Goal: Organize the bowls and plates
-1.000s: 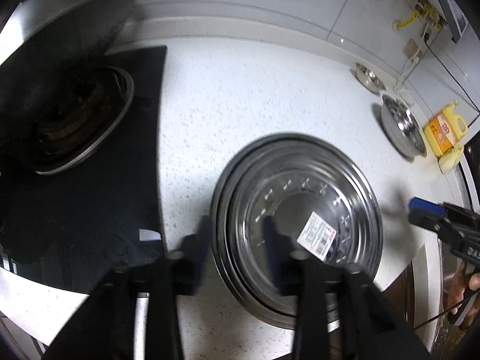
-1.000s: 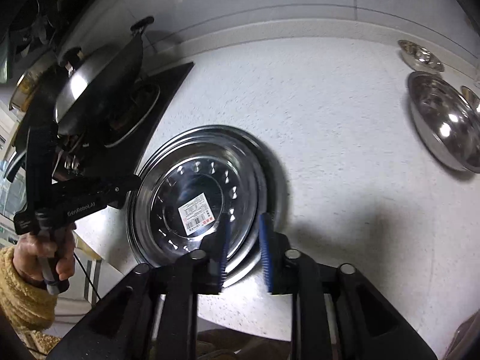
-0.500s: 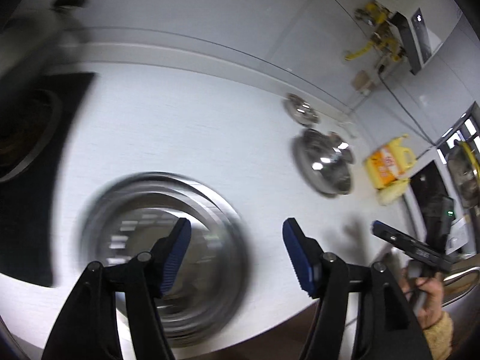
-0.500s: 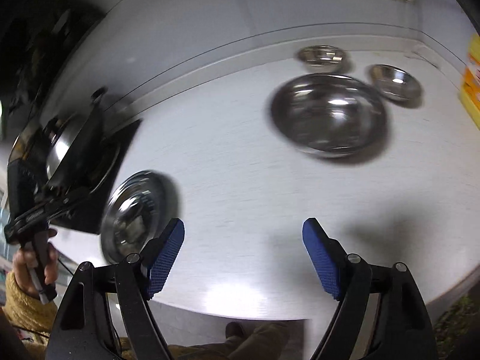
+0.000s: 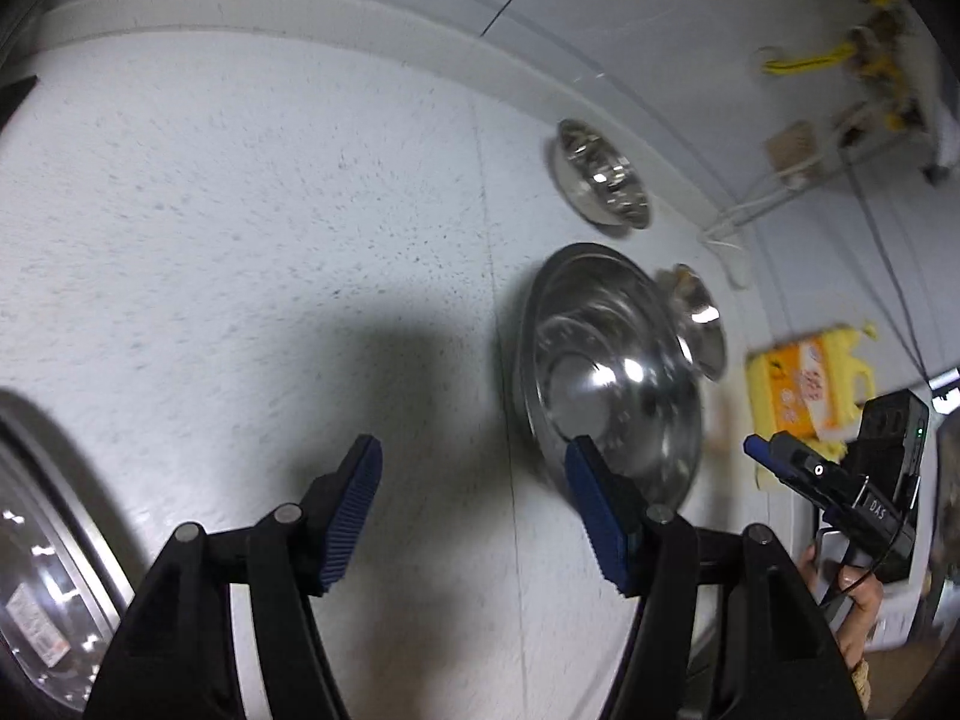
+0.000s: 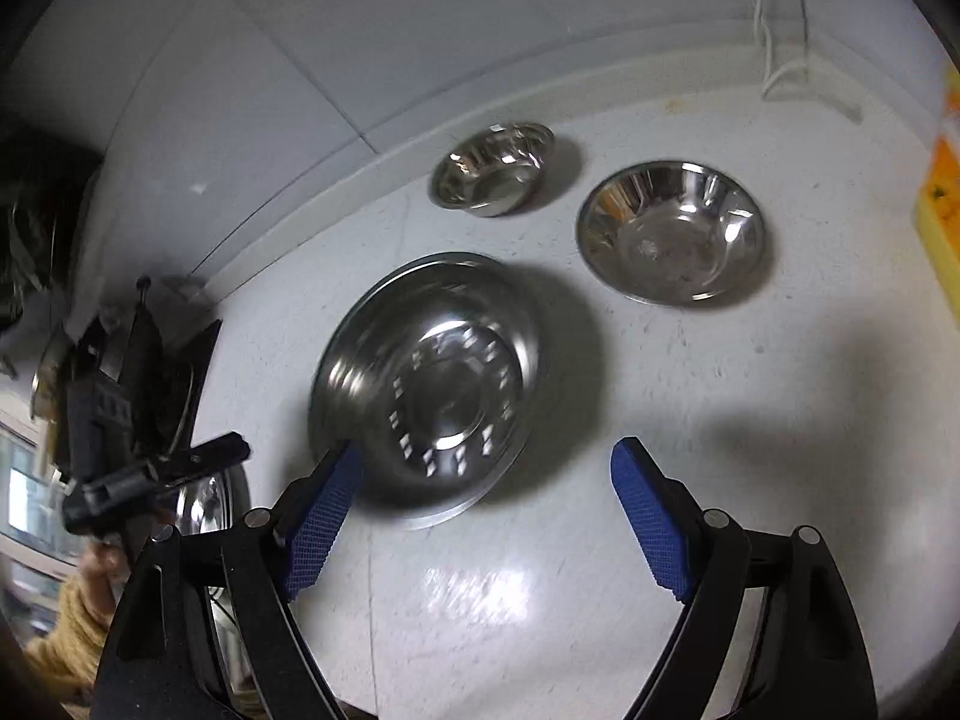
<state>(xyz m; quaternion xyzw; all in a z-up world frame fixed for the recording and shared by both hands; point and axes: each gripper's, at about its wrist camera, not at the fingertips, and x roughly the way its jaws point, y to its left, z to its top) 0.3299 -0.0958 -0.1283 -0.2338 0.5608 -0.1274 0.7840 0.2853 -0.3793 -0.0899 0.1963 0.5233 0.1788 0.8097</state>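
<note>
A large shallow steel bowl [image 6: 432, 384] sits mid-counter, with a small steel bowl [image 6: 492, 171] behind it by the wall and a medium steel bowl [image 6: 672, 234] to its right. My right gripper [image 6: 487, 456] hovers over the large bowl's near rim; its jaws are opening and the pads press on nothing. In the left wrist view the large bowl [image 5: 606, 372] lies just right of my left gripper [image 5: 471, 456], which is open over bare counter. The stack of steel plates [image 5: 48, 570] with a label sits at the far left.
A yellow bottle [image 5: 804, 396] stands at the right end of the white counter [image 5: 270, 210]. A black stove with a wok [image 6: 138, 360] is on the left. Cables and yellow fittings [image 5: 840, 54] hang on the tiled wall. The counter's front edge runs below the fingers.
Both grippers swung right, away from the plate stack and toward the bowls. Both opened wide: the left from around the stack's rim, the right from nearly shut.
</note>
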